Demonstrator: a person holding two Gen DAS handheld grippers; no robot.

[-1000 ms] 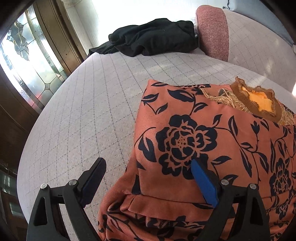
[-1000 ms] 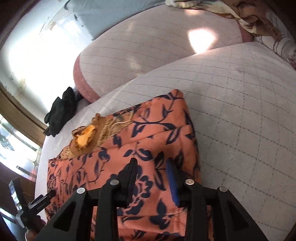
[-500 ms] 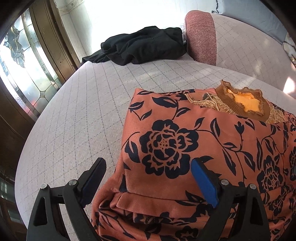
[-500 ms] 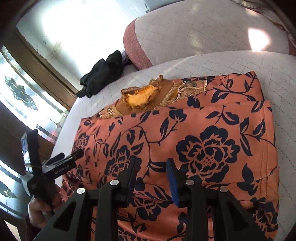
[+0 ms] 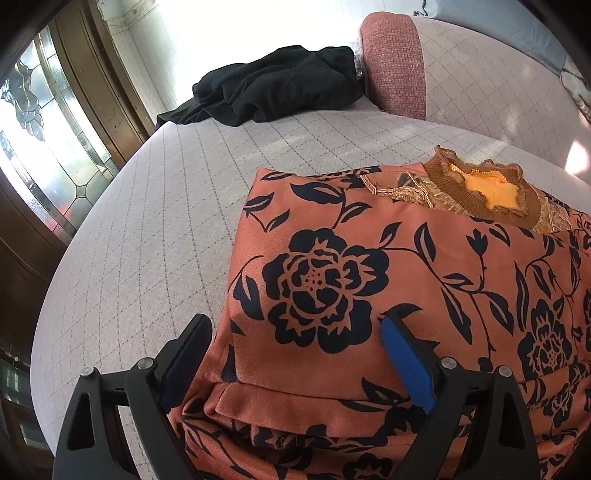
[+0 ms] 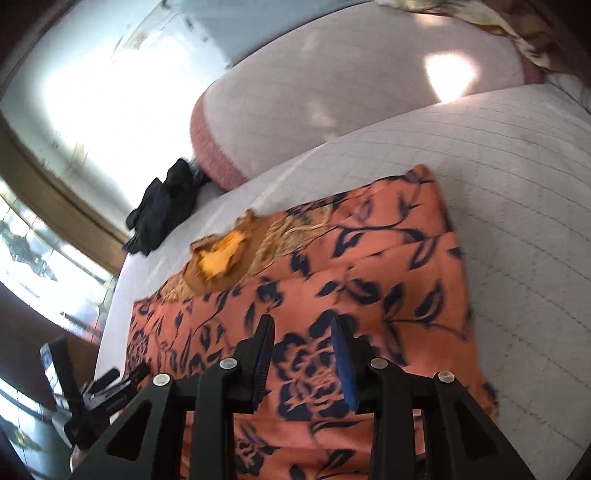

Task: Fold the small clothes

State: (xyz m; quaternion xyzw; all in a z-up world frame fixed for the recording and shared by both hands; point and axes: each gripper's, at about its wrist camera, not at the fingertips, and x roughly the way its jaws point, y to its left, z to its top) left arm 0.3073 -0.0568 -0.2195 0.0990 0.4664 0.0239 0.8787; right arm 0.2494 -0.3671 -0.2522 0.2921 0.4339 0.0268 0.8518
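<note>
An orange garment with a black flower print point(image 5: 369, 280) lies folded on the quilted grey bed point(image 5: 155, 229). Its brown ribbed collar with yellow lining point(image 5: 480, 188) faces the headboard. My left gripper point(image 5: 295, 354) is open, its fingers spread wide over the garment's near left corner, holding nothing. My right gripper point(image 6: 301, 354) hovers over the garment point(image 6: 369, 280) near its right side, jaws partly open with nothing between them. The left gripper also shows at the lower left of the right wrist view point(image 6: 99, 398).
A black piece of clothing point(image 5: 273, 88) lies heaped at the far end of the bed, next to a pink-edged cushion point(image 5: 395, 62). A patterned cloth point(image 6: 517, 33) drapes at the far right. A glazed wooden door point(image 5: 55, 140) stands left of the bed.
The right gripper swung over the garment and back, the view now blurred by motion. The left gripper shifted slightly toward the garment's left corner. Both stayed open.
</note>
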